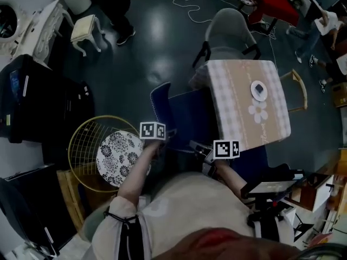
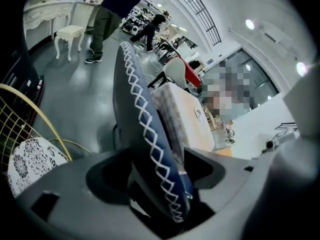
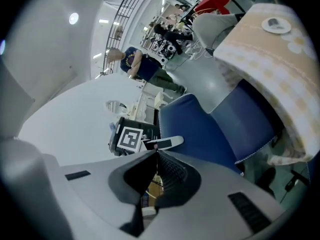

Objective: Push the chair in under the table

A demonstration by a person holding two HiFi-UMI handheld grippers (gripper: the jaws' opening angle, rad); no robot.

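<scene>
Two tools work the blue padded chair with white stitching (image 1: 181,110), its seat partly under the beige checked-cloth table (image 1: 233,91): the left gripper (image 2: 157,163) straddles its backrest edge with jaws released, and the right gripper (image 3: 156,153) is clenched empty, probably for pushing.

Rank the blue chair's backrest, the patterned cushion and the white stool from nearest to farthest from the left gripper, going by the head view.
1. blue chair's backrest: between the open jaws of the left gripper.
2. patterned cushion: on the wire chair, close by at the lower left.
3. white stool: far across the floor, upper left.
</scene>
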